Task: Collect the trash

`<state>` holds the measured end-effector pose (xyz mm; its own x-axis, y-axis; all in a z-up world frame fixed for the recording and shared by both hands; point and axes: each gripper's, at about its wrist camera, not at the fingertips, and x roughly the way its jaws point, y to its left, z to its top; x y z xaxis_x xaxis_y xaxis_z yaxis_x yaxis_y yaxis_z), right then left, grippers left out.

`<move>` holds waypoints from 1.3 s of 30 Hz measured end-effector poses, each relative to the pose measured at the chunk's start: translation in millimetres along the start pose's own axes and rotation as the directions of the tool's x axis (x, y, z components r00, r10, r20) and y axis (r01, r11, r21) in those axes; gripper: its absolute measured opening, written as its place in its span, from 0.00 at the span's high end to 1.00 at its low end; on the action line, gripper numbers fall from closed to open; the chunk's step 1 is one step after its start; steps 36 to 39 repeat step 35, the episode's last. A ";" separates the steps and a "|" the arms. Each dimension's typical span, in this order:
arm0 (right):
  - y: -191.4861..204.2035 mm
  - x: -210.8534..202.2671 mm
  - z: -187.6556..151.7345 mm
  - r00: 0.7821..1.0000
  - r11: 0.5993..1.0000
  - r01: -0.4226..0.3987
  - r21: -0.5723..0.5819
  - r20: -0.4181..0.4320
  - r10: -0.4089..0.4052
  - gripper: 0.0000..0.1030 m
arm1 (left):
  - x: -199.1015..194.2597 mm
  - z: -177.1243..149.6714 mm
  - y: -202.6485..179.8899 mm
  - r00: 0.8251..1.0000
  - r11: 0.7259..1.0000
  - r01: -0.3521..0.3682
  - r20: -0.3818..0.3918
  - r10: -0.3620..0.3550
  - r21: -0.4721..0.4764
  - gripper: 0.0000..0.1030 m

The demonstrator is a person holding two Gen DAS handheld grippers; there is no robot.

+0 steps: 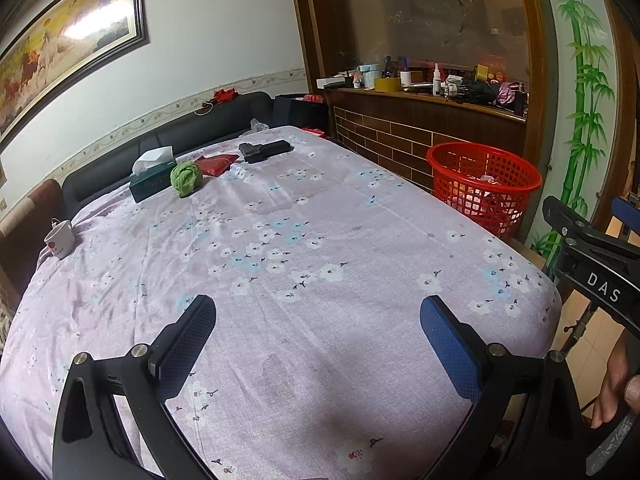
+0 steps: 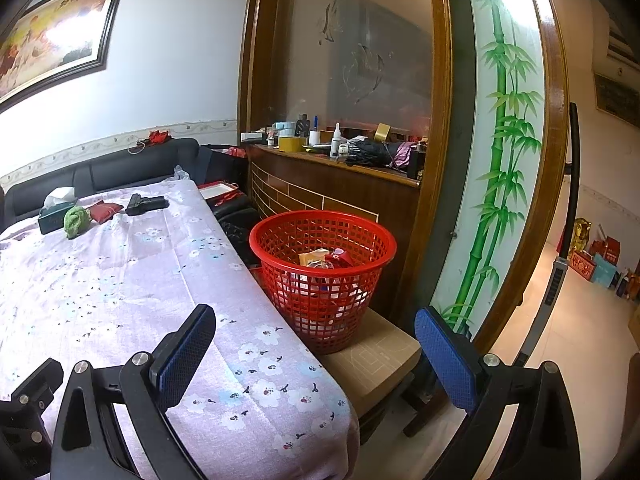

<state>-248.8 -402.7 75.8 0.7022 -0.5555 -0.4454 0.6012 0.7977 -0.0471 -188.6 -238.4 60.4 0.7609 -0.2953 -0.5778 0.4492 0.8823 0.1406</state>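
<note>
A worktop [image 1: 304,240] under a flowered lilac cloth fills the room's near side, with a red basket [image 2: 323,276] of wrappers just off its right edge. Both the left hand-held gripper [image 1: 318,344] and right hand-held gripper [image 2: 316,354] stand apart and empty. What is left lies far left — green wad [image 1: 185,178], red packet [image 1: 215,165] — nearer the left one; "DAS" is the only readable writing.

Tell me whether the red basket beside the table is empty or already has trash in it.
Not empty. The red basket stands upright on a stool and already holds trash: wrappers and packets show over the rim and through the mesh. Roughly half full at most.
</note>
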 end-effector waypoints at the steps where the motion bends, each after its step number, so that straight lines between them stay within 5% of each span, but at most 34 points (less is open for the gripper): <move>1: 0.1 -0.2 -0.1 1.000 1.000 0.000 0.001 -0.001 0.000 0.02 | 0.0 0.0 0.0 1.000 1.000 0.000 0.000 0.000 0.000 0.02; 23: 2.7 -0.3 1.9 1.000 1.000 -0.006 -0.001 -0.004 0.006 0.02 | -0.3 0.5 2.0 1.000 1.000 0.013 -0.011 -0.013 -0.010 0.02; 32: 14.0 -1.3 2.0 1.000 0.999 -0.028 -0.024 0.003 0.028 0.02 | 2.1 1.3 26.0 0.998 0.995 0.036 -0.042 -0.040 -0.096 0.01; 39: 19.5 -1.5 4.0 0.999 0.999 -0.040 -0.034 0.007 0.040 0.02 | -0.9 2.3 34.9 1.000 0.994 -0.015 -0.025 0.012 -0.107 0.02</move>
